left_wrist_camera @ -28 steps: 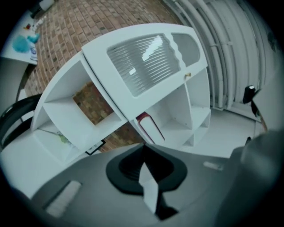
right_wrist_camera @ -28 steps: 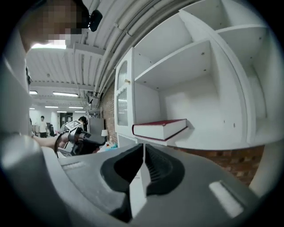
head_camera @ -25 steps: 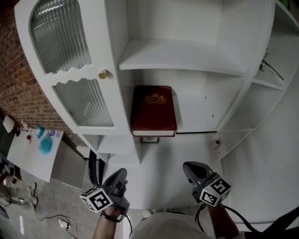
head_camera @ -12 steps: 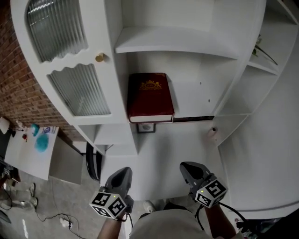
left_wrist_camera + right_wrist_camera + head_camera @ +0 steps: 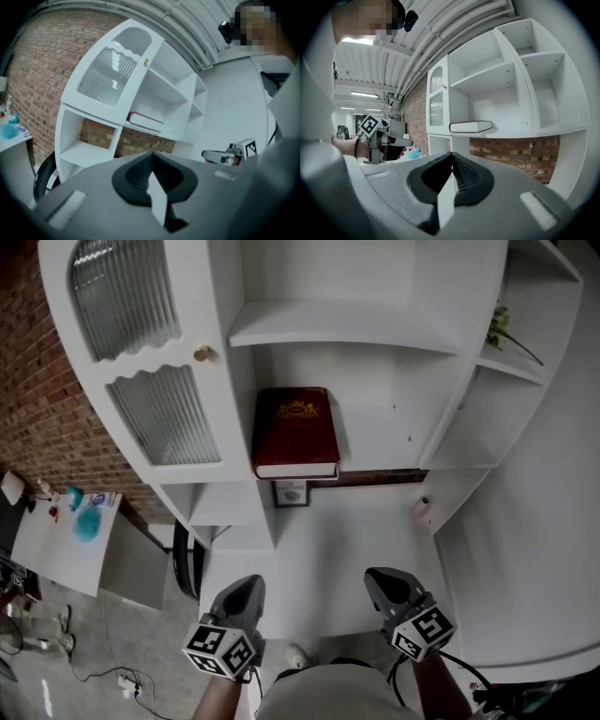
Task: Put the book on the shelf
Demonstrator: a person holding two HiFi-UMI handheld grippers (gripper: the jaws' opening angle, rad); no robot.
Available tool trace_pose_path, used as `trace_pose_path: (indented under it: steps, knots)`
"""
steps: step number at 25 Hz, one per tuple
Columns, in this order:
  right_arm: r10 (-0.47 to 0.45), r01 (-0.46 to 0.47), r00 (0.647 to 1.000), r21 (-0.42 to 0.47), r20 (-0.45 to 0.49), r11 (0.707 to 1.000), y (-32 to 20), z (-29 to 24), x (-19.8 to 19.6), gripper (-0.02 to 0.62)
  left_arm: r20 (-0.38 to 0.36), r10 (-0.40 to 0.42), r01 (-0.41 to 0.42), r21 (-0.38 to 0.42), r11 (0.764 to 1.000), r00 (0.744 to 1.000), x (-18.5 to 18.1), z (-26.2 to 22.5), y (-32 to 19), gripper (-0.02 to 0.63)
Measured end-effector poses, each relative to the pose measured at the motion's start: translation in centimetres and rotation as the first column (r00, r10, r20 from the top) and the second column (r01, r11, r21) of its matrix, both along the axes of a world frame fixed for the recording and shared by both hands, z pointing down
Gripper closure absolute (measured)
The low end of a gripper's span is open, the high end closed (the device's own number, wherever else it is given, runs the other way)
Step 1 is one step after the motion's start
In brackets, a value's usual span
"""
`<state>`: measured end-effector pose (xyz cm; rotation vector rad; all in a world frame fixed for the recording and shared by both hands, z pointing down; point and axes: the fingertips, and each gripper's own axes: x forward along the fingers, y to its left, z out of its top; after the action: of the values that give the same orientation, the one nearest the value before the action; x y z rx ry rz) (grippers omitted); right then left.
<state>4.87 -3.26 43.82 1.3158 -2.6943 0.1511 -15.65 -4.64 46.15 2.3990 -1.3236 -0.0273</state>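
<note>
A dark red book [image 5: 296, 431] with a gold crest lies flat on a shelf of the white shelf unit [image 5: 337, 324], next to the cabinet's glass door. It also shows in the left gripper view as the book [image 5: 146, 122] and in the right gripper view as the book [image 5: 470, 126]. My left gripper [image 5: 246, 591] and right gripper [image 5: 382, 581] hover well below the shelf, both shut with nothing between the jaws. In their own views the left gripper [image 5: 151, 154] and right gripper [image 5: 451, 154] have their jaws pressed together.
A ribbed glass door [image 5: 165, 414] with a brass knob [image 5: 201, 354] stands left of the book. A small framed sign [image 5: 291, 493] sits under the shelf. A side table [image 5: 58, 538] with blue items stands by the brick wall [image 5: 37, 427]. A plant [image 5: 506, 334] rests on a right-hand shelf.
Both grippers have drawn back from the shelf unit, staying shut and empty. The left gripper has rolled. The book lies where it was on the shelf.
</note>
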Motion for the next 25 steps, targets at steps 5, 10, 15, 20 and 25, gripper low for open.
trace_pose_path:
  steps: [5, 10, 15, 20, 25]
  knots:
    - [-0.012, 0.012, 1.0, 0.013, -0.008, 1.0, 2.0, -0.3, 1.9, 0.594, -0.001, -0.05, 0.05, 0.017, 0.999, 0.999, 1.2, -0.5, 2.3, 0.6]
    - [-0.046, 0.046, 0.999, 0.011, -0.028, 0.999, 4.7, -0.4, 3.9, 0.594, 0.016, -0.085, 0.084, 0.041, 0.996, 0.996, 2.8, -1.7, 5.7, 0.6]
    - [-0.063, 0.063, 0.998, 0.016, -0.009, 0.998, 7.9, 0.2, 5.5, 0.594, 0.043, -0.117, 0.115, 0.054, 0.992, 0.992, 3.9, -1.5, 9.9, 0.598]
    - [-0.082, 0.082, 0.996, -0.008, 0.024, 0.997, 10.5, 1.5, 5.6, 0.594, 0.047, -0.135, 0.133, 0.038, 0.99, 0.99, 4.3, -0.7, 13.8, 0.598]
    - [-0.104, 0.103, 0.994, 0.019, 0.031, 0.994, 12.9, 0.6, 4.1, 0.594, 0.095, -0.133, 0.128, 0.056, 0.99, 0.987, 3.3, -0.8, 15.6, 0.598]
